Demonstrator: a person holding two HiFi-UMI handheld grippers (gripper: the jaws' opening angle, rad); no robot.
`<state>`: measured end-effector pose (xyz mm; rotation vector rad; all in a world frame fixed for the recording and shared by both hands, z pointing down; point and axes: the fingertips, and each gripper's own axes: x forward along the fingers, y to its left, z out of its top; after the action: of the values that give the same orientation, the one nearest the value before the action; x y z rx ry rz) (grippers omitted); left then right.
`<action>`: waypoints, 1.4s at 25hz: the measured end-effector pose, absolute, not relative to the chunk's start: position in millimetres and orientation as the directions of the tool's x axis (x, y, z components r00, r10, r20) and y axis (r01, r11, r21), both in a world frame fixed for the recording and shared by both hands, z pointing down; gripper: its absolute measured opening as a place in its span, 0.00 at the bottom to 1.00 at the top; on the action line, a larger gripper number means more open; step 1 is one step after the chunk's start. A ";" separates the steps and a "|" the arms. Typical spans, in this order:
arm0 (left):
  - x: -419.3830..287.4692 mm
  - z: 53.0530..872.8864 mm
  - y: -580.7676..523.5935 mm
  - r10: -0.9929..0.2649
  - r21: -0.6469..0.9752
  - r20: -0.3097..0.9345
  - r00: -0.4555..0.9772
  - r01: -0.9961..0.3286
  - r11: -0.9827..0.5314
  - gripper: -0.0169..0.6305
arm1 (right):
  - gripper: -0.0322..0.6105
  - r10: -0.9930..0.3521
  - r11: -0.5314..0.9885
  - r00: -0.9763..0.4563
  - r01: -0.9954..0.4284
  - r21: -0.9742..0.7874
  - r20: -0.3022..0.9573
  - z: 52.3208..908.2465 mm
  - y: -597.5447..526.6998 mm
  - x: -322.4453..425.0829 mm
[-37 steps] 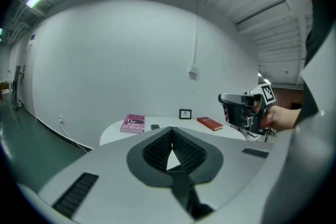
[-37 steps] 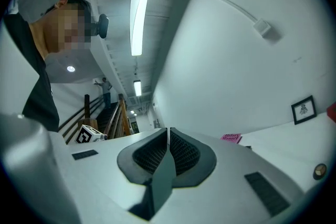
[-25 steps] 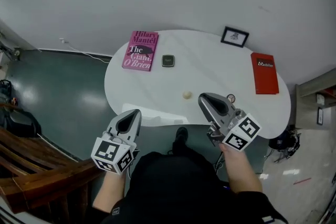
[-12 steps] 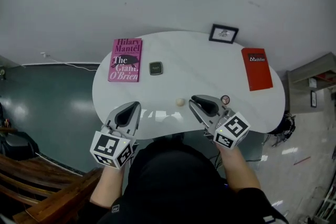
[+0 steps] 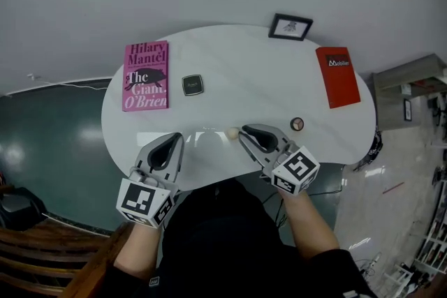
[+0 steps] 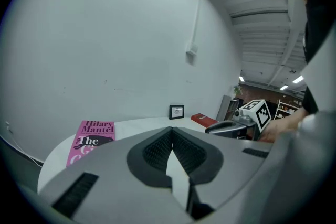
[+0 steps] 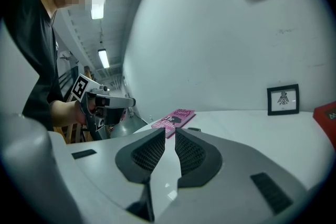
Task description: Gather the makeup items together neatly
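On the white oval table [image 5: 230, 59] lie a dark square compact [image 5: 192, 85], a small beige ball [image 5: 232, 133] and a small round item [image 5: 297, 123]. My right gripper [image 5: 244, 130] is shut and empty over the table's near edge, its tip just right of the beige ball. Beside it on the left, also above the near edge, my left gripper [image 5: 172, 140] is shut with nothing in it. In the left gripper view the left gripper [image 6: 171, 131] shows its jaws meeting. The right gripper [image 7: 169, 134] holds nothing in its own view either.
A pink book [image 5: 145, 75] lies at the table's left, a red book [image 5: 337, 76] at its right, and a small framed picture [image 5: 290, 26] stands at the far edge against the white wall. A wooden chair [image 5: 42, 269] stands at the lower left on the floor.
Both grippers have moved forward from in front of the table to over its near edge. The right one has sunk and drawn up beside the beige ball.
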<state>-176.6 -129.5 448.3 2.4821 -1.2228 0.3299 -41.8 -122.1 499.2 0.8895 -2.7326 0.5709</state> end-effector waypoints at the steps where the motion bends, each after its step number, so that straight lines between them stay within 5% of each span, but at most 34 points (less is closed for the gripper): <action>1: -173.8 454.8 -131.3 -0.708 0.220 0.361 0.606 -0.794 -0.567 0.04 | 0.11 -0.523 0.736 -0.789 -0.609 -0.296 0.323 507.7 -122.9 -40.9; 5: -160.6 473.3 -130.4 -0.667 0.262 0.377 0.643 -0.765 -0.589 0.04 | 0.14 -0.527 0.719 -0.756 -0.640 -0.270 0.389 545.8 -124.4 -37.8; 8: -156.5 485.9 -128.4 -0.634 0.269 0.392 0.666 -0.742 -0.614 0.04 | 0.26 -0.526 0.697 -0.739 -0.658 -0.285 0.421 572.8 -126.2 -38.5; 23: -174.8 485.8 -136.0 -0.630 0.235 0.407 0.662 -0.742 -0.628 0.04 | 0.29 -0.499 0.666 -0.659 -0.707 -0.237 0.563 642.8 -114.4 -45.7; 35: -220.1 434.7 -130.0 -0.691 0.230 0.326 0.645 -0.763 -0.604 0.04 | 0.26 -0.546 0.679 -0.649 -0.713 -0.174 0.530 555.3 -132.9 -58.6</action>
<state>-220.1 -130.0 434.7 2.5191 -1.1573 0.2887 -58.6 -132.9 555.3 0.9773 -2.4532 0.5158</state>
